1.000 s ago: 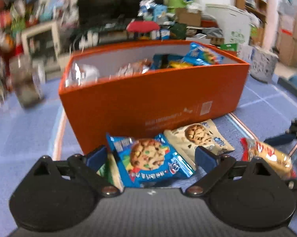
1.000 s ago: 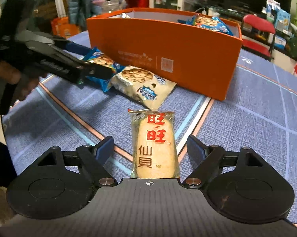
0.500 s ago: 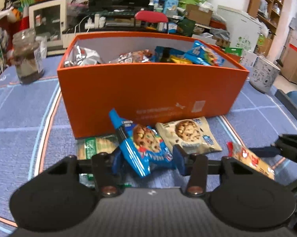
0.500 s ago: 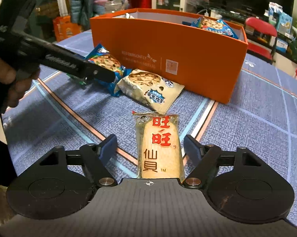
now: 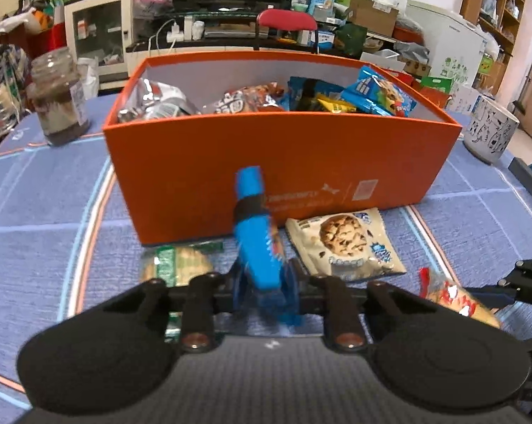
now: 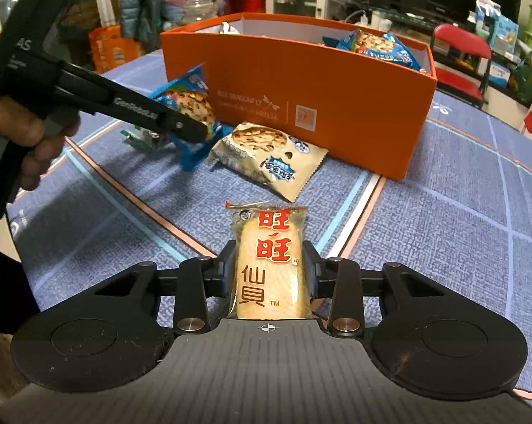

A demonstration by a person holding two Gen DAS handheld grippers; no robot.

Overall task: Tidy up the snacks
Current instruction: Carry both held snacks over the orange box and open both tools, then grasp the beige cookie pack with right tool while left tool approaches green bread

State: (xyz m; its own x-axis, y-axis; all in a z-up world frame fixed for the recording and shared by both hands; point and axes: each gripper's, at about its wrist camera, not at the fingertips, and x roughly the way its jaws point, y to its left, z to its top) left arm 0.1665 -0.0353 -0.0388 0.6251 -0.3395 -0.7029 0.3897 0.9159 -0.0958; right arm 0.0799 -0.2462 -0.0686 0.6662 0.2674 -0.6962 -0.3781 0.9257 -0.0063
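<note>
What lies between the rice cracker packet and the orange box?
The beige cookie packet lies between the rice cracker packet and the orange box, in the right wrist view.

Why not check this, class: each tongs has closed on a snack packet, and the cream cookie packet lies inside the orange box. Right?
Not quite. The cream cookie packet lies on the table in front of the orange box, as the right wrist view shows. Left tongs and right tongs each grip a packet.
</note>
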